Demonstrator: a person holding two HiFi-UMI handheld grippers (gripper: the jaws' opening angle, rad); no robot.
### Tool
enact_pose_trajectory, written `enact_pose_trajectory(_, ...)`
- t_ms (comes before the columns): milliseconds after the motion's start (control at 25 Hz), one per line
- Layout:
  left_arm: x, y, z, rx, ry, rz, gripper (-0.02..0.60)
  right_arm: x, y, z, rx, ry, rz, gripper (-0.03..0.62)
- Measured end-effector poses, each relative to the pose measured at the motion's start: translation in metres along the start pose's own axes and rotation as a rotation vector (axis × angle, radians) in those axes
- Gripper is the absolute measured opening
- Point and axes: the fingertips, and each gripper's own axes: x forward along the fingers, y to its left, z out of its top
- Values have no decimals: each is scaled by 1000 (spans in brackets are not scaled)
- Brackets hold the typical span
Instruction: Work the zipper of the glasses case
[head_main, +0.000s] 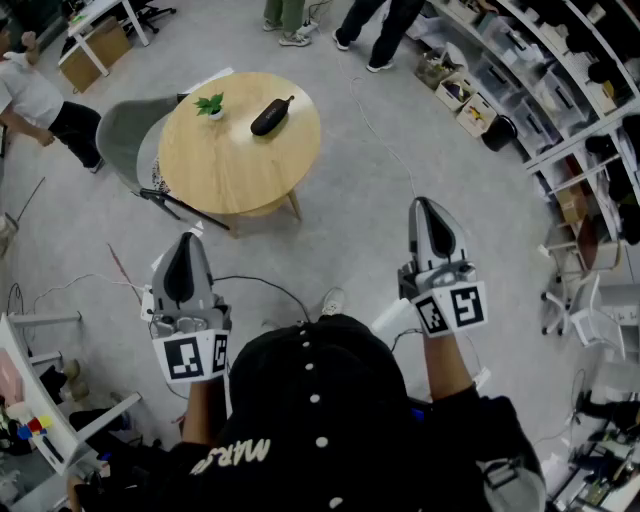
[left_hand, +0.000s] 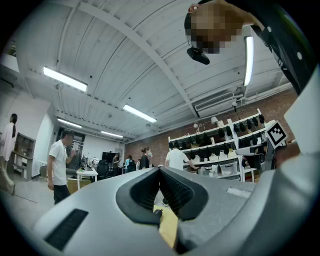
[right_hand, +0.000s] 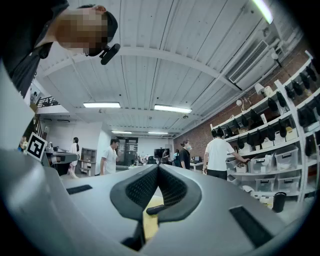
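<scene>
A shared workshop-lab spreads around me: strip lights (right_hand: 172, 108) on a white beamed ceiling, a brick wall (right_hand: 199, 137) lined with shelves (right_hand: 272, 142) of dark gear and storage bins (right_hand: 287, 159), white workbenches (left_hand: 86, 173), people (right_hand: 218, 155) standing about, cables (head_main: 385, 140) trailing over the grey floor (head_main: 350, 240).

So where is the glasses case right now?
In the head view, the glasses case lies on the round wooden table, just right of the little green plant.
</scene>
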Motion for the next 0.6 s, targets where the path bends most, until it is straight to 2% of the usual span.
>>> enact_pose_trajectory(160,-1,-2,-2,-5,8,3,3,-1,-1,1,6,-4,-1,-2)
enact_pose_trajectory(360,1,-2,-8,-26,29,11,3,-6,-4,7,69,-59,-2,0)
enact_pose_trajectory(600,-1,4,-14,-24,53,23,5,-4,1,1,31,-32,-1,0)
